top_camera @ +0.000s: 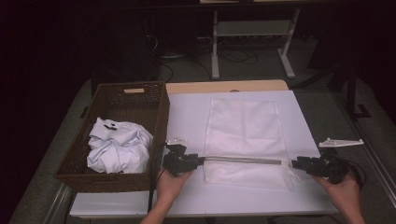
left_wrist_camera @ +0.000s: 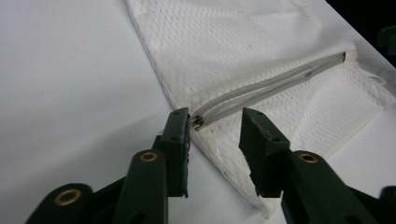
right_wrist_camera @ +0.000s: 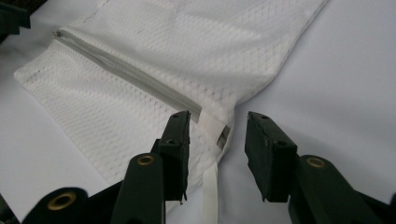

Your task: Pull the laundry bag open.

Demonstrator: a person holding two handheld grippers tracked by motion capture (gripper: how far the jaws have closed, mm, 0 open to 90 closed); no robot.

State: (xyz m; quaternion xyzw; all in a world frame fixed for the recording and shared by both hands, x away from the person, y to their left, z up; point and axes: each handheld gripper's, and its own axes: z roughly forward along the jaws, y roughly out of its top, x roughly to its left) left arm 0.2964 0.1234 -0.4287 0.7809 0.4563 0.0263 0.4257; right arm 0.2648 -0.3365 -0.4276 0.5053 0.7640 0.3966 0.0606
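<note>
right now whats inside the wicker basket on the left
The wicker basket holds a crumpled white garment with a small dark mark on top. Dark woven floor shows beyond it. Whatever lies under the cloth is covered.

One mesh bag [top_camera: 243, 135], one wicker basket [top_camera: 159, 112], perhaps one crumpled white garment [top_camera: 119, 147], two grippers.

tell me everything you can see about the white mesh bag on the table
The mesh bag is a flat white rectangular pouch of fine netted fabric, lying spread on the white table sheet right of the wicker basket. A grey zipper runs across it near the person's end, its metal pull at the left end and a white fabric tab at the right. The left gripper and right gripper straddle these ends with jaws apart, not pinching.
</note>
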